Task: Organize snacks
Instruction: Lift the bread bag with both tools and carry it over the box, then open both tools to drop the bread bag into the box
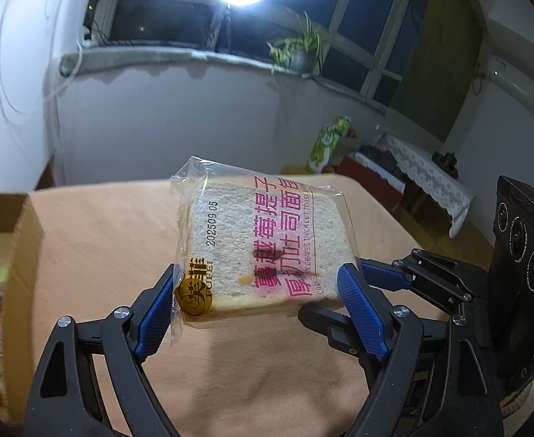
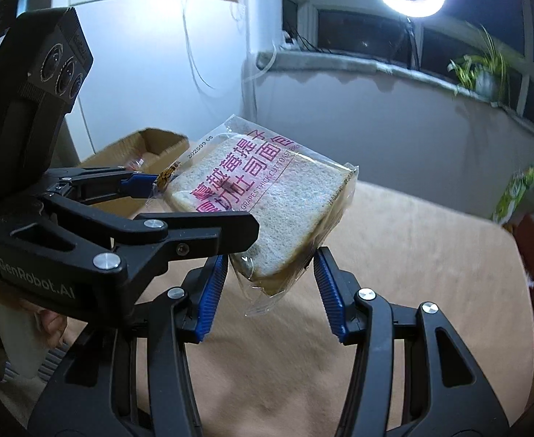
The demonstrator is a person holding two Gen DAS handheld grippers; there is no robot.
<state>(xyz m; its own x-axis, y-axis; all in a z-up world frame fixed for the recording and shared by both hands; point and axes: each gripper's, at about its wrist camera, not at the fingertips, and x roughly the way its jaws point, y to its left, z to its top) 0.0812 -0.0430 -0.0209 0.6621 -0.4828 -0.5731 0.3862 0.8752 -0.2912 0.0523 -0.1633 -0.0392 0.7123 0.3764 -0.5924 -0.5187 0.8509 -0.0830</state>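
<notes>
Bread pack [image 1: 263, 247] hanging mid-frame w/ left gripper [image 1: 256, 291] clamping its sides; right gripper [image 2: 270, 276] pinching its lower corner.

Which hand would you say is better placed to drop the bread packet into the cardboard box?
Probably left: the left gripper clamps the bread packet across its width, and the cardboard box lies to its left; the right gripper only pinches a corner.

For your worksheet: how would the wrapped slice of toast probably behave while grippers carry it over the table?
The toast packet is probably light and squashy: soft bread, so the left gripper could dent it. Its glossy, loose film may slip. The flat slice is unlikely to roll.
</notes>
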